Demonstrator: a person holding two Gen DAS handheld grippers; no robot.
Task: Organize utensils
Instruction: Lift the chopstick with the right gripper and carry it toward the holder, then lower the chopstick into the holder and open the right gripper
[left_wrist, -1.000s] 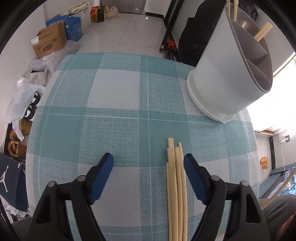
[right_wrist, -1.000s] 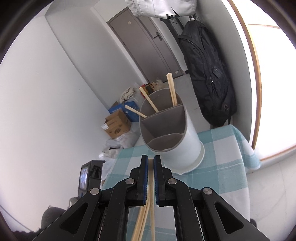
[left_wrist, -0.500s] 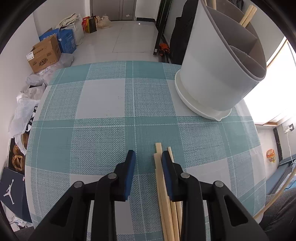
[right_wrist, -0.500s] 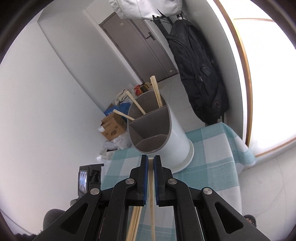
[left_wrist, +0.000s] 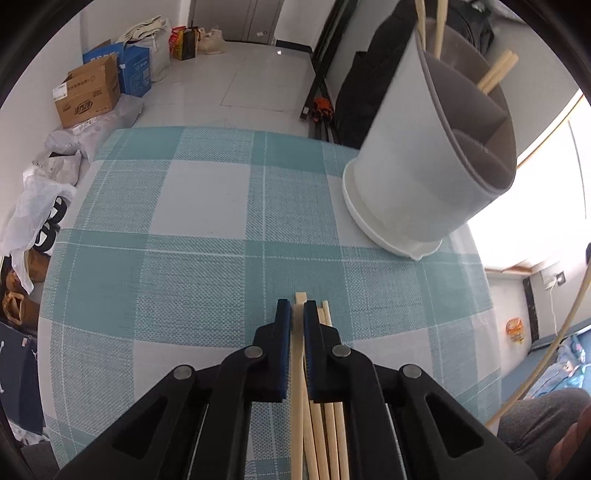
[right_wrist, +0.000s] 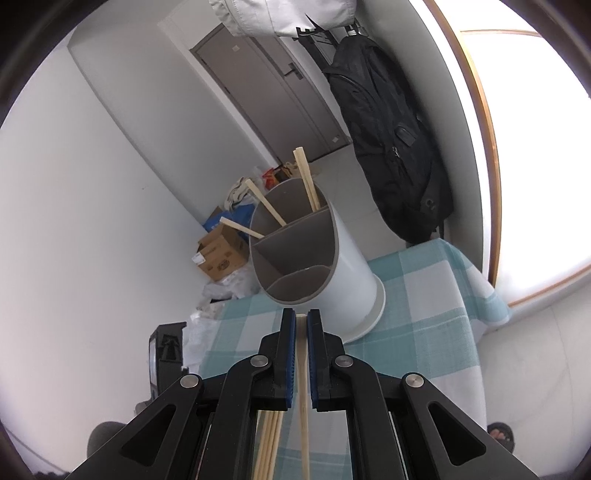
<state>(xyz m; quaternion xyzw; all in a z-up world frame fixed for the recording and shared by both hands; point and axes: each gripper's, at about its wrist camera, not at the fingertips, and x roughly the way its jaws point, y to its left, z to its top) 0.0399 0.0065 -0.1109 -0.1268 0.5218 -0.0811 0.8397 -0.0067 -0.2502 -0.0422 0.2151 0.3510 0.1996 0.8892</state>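
One chopstick (left_wrist: 297, 354) is clenched by the left tool (left_wrist: 294, 314), another chopstick (right_wrist: 303, 369) by the right tool (right_wrist: 301, 325); insertion into the holder (right_wrist: 332, 273) is called for next.

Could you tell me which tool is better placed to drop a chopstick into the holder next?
Right: the right tool holds its chopstick lifted towards the holder; the left tool grips one at table level.
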